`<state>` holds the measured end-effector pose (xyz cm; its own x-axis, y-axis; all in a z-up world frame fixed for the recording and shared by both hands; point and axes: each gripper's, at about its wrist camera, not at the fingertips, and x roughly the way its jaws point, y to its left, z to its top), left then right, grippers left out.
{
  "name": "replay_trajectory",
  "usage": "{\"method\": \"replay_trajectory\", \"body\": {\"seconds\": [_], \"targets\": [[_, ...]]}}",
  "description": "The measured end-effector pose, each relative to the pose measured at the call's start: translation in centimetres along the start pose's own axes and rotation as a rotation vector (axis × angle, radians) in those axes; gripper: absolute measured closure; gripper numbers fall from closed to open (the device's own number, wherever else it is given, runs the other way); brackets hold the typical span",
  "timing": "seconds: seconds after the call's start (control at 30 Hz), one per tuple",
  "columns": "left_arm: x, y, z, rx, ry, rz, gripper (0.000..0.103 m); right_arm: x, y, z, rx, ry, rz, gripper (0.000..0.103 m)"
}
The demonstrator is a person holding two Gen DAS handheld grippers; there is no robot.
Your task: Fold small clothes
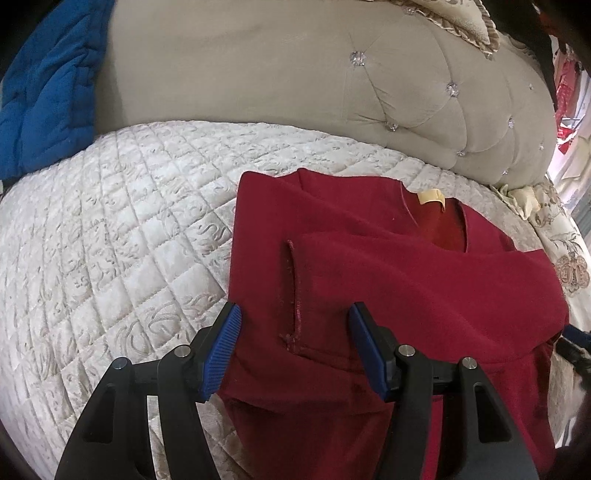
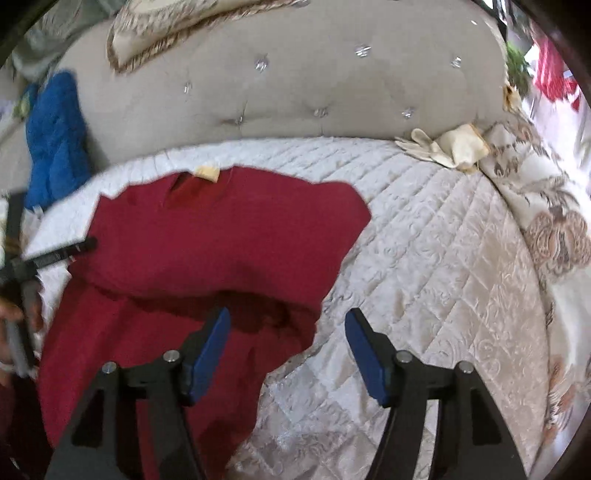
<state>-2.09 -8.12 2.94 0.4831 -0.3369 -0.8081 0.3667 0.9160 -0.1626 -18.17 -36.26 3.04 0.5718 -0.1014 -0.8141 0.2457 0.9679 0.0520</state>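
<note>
Red garment, partly folded, lies on a quilted bed with both grippers held over it.

The red garment [image 1: 388,280] lies on the cream quilted bedcover [image 1: 110,229], neckline and yellow label [image 1: 431,195] toward the tufted beige headboard [image 1: 295,74], with both sleeves folded in across the chest. The left gripper [image 1: 295,347] hovers over the garment's left edge, its blue pads [image 1: 221,350] apart and clamping nothing. The right gripper [image 2: 286,354] stands over the garment's right edge, fingers spread wide, with only loose cloth and bedcover below the gap. A blue blanket [image 1: 44,92] leans by the headboard; a patterned pillow [image 2: 177,22] rests on top.
</note>
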Motion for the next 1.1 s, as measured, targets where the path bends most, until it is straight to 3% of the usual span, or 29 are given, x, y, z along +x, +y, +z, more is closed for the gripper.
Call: {"method": "replay_trajectory", "body": {"seconds": [0.07,0.13,0.2,0.3,0.37,0.47,0.57,0.67,0.73,0.8,0.9,0.97,1.0,1.03,1.1], "targets": [[0.1,-0.1,-0.1,0.006,0.002,0.006,0.064,1.6,0.7,0.2,0.0,0.008,-0.051,0.035],[0.3,-0.1,-0.2,0.014,0.006,0.011,0.063,2.0,0.4,0.7,0.06,-0.038,-0.064,0.035],[0.4,0.0,-0.2,0.011,0.011,0.01,0.063,0.8,-1.4,1.0,0.204,-0.103,-0.024,0.036],[0.6,0.2,-0.2,0.003,0.02,0.001,0.061,-1.3,-3.8,0.3,0.313,-0.153,-0.002,0.036],[0.7,0.1,-0.2,0.002,0.021,0.007,0.061,-1.7,-4.6,-0.5,0.303,-0.127,-0.072,0.036],[0.6,-0.1,-0.2,0.011,0.02,0.013,0.061,-0.6,-5.4,-1.8,0.28,0.004,-0.046,0.036],[0.1,0.6,-0.1,-0.025,0.029,-0.007,0.061,-2.9,-6.4,-2.3,0.296,-0.05,-0.041,0.036],[-0.8,1.2,0.1,-0.056,0.01,-0.018,0.061,-5.1,-7.5,-1.5,0.339,-0.125,0.018,0.035],[-1.2,1.2,0.2,-0.059,-0.009,-0.017,0.061,-5.3,-7.9,-0.4,0.369,-0.153,0.073,0.022],[-1.2,1.0,0.3,-0.049,-0.019,-0.02,0.061,-3.2,-7.6,1.5,0.375,-0.117,0.125,0.016],[-0.7,0.6,0.2,-0.028,-0.004,-0.02,0.061,1.8,-6.6,3.5,0.377,-0.022,0.186,0.016],[-0.3,0.4,0.0,-0.014,0.008,-0.004,0.061,4.5,-5.8,4.5,0.355,0.034,0.221,0.033],[-0.2,0.4,0.0,-0.011,0.01,0.002,0.061,4.9,-5.3,5.0,0.321,0.038,0.194,0.066],[-0.3,0.4,0.0,-0.013,0.008,0.003,0.061,4.6,-4.7,5.3,0.287,0.014,0.162,0.073],[-0.5,0.7,0.2,-0.021,-0.002,-0.001,0.061,2.4,-3.1,5.8,0.181,-0.095,0.121,0.077]]}}
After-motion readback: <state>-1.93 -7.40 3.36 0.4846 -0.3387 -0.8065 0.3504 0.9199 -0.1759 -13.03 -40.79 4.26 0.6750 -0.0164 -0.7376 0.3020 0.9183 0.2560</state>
